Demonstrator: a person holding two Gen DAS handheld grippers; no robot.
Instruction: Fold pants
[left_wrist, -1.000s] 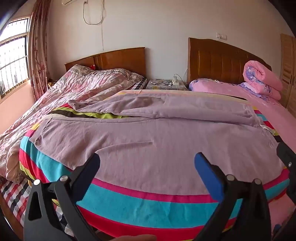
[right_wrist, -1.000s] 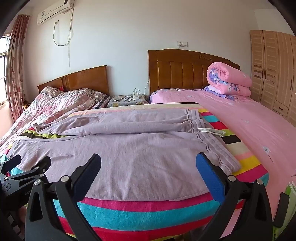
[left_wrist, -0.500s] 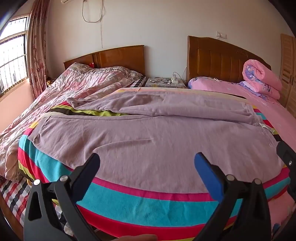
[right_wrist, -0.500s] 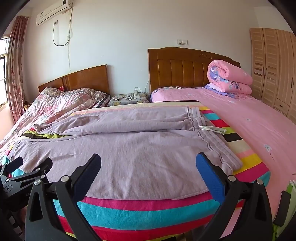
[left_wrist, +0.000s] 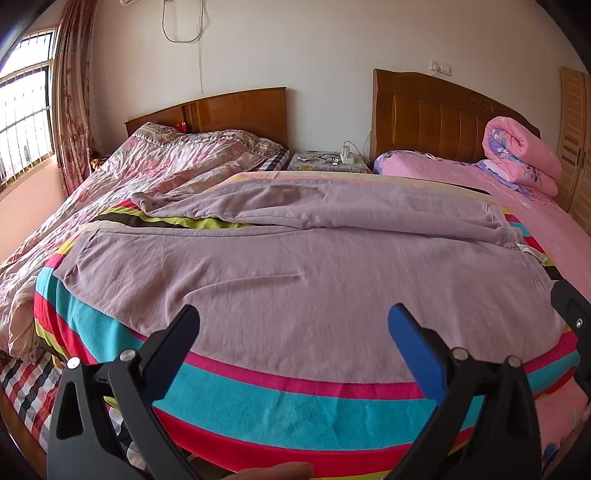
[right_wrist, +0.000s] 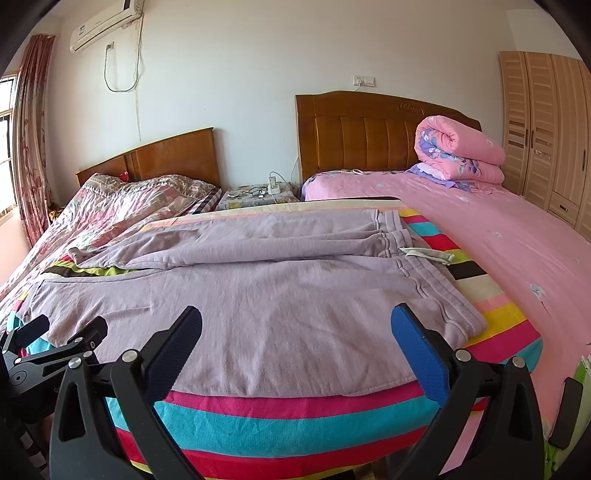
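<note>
Left wrist view is showing the left gripper hovering with its jaws spread wide and nothing between them, just above the near edge of the purple pants. Right wrist view is showing the right gripper likewise gaping wide and gripping nothing, over the same near edge, closer to the waistband. The pants are lying flat across a striped blanket, legs reaching toward the left, the far leg rumpled and slightly parted from the near one, with a white drawstring resting by the waistband. Beyond the blanket, a rolled pink quilt is sitting on the pink bed near its wooden headboard.
</note>
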